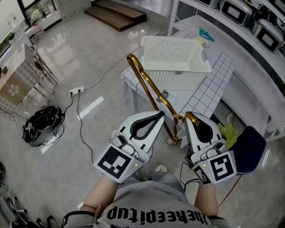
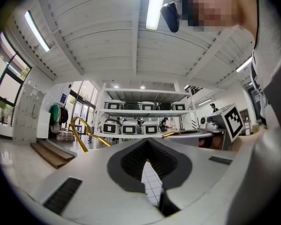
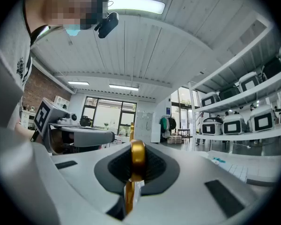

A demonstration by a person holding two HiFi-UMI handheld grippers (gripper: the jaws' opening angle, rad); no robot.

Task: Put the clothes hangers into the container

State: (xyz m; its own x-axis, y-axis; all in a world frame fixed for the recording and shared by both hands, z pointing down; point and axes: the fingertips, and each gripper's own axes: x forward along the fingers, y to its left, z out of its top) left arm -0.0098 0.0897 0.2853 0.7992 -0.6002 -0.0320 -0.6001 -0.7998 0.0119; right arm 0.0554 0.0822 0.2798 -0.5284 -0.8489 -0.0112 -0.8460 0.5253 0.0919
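A gold clothes hanger [image 1: 149, 89] slants through the air from its curved end near the basket back to my right gripper [image 1: 190, 116], which is shut on its other end. In the right gripper view the gold bar [image 3: 137, 158] stands upright, pinched between the dark pads. My left gripper [image 1: 160, 114] hovers just left of the hanger with its tips together and nothing between them; in its own view [image 2: 147, 146] the hanger [image 2: 79, 131] shows off to the left. The white perforated basket [image 1: 175, 71] sits empty on a tile-patterned table [image 1: 211, 87] ahead of both grippers.
Shelves with several white appliances [image 1: 237, 8] run along the right. A teal object [image 1: 204, 33] lies on the table behind the basket. On the floor are a black bag [image 1: 42, 122], a power strip with cables [image 1: 76, 91], a wooden step [image 1: 116, 13] and a dark blue seat [image 1: 249, 148].
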